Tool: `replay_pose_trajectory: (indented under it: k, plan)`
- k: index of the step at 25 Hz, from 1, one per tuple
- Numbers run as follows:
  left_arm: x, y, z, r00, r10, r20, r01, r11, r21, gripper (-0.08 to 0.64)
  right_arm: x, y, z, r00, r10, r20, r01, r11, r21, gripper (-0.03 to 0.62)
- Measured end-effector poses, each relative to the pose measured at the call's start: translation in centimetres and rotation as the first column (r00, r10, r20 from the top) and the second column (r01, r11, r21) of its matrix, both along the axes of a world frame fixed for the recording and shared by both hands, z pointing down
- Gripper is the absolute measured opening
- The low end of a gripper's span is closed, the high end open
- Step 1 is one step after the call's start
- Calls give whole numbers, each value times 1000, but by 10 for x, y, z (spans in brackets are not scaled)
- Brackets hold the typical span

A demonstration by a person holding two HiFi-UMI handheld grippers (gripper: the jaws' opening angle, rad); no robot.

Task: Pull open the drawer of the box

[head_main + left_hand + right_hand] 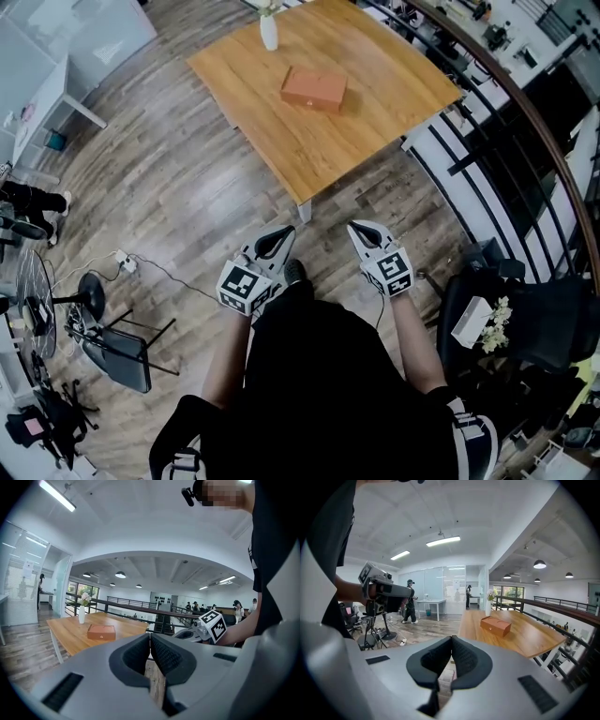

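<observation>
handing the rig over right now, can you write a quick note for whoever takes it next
Left claw: jaws together, empty, held low in front of the person's body.
Right claw: jaws together, empty, beside the left one.
Box: lies near the middle of the wooden table, ahead of both claws and untouched. A white vase stands by the table's far corner.
Done: nothing. The drawer looks shut, with no part sticking out.
Left: step to the table, open a claw, grip the drawer front and pull it out.

Matt orange-brown box (314,88) on smooth wooden table (384,103) (plank-wood floor (169,197)).
</observation>
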State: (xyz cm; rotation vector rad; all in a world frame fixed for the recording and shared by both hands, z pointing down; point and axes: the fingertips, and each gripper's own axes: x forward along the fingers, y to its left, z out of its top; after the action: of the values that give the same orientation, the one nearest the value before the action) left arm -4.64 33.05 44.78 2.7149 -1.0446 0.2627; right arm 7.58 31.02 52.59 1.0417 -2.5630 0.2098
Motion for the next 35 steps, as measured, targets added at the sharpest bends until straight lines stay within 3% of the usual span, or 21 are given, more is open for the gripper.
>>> replay_pose_trajectory:
  k: [11, 20, 29, 35]
  plan:
    - [-49, -58, -2, 999, 53, -2, -53, 999, 7, 23, -46, -54, 1, 999, 42, -25, -43, 999, -11, 15]
    - [-77, -99, 8, 998, 55, -9, -55, 998, -13, 23, -59, -92, 7, 996, 88, -15, -88, 996, -7, 15]
    - [-58, -139, 25, 999, 52, -10, -52, 997, -54, 23, -42, -126, 30, 996, 87, -15, -87, 994, -59, 15]
    - [-39, -200, 31, 1000, 15, -1, -15, 997, -82, 24, -21, -192, 38, 999, 37, -39, -40, 996, -80, 15]
